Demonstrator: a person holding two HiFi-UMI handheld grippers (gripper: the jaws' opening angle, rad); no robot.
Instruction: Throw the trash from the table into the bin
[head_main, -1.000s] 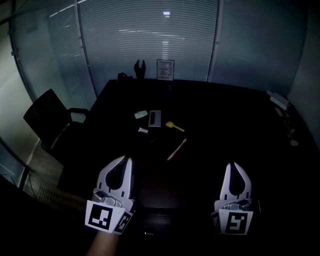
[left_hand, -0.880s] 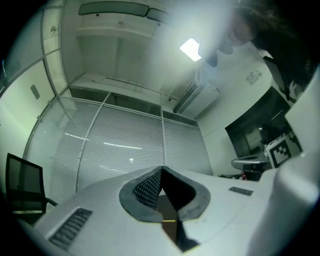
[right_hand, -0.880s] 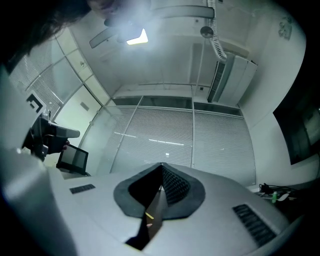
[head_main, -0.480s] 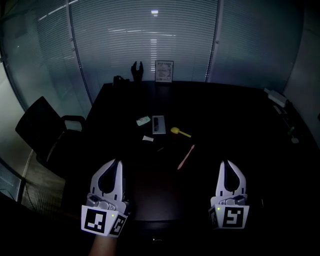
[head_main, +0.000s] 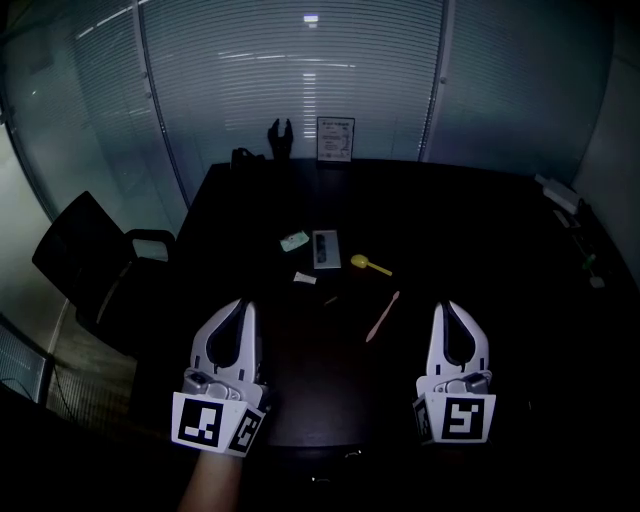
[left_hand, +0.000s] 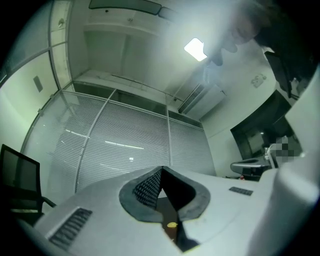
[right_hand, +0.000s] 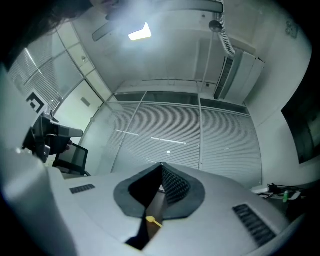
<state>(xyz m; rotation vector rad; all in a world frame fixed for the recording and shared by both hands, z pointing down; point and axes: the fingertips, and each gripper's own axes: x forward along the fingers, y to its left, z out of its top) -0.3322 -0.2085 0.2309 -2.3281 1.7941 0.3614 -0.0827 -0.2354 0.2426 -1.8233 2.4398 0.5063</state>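
1. The trash sits mid-table (head_main: 480, 230), none of it picked up. There's a green wrapper (head_main: 294, 240) with a grey pack (head_main: 326, 248) just beside it and a yellow spoon (head_main: 369, 264) to their right. A white scrap (head_main: 305, 278) lies nearer, and a pink stick (head_main: 383, 315) is nearest the grippers.
2. No bin shows in any view, so I can't tell where the drop goes.
3. The left gripper (head_main: 245, 306) hovers over the near edge of the table. Its jaws are pressed tip to tip with nothing between them.
4. It's the same for the right gripper (head_main: 447, 308), which is closed and empty. It's near the stick but clear of it.
5. My read is that this is the reach-in and no piece has been chosen yet.
6. First risk: the jaws arrive at the trash closed. A closed tip would shove the stick or spoon across the slick top instead of pinching it.
7. Second risk: the scrap and wrapper lie flat. A shallow pinch could slide off them or catch only a corner, and the piece would drop on the way.
8. Third risk: the room is dim and the table dark, so small pieces are easy to miss.
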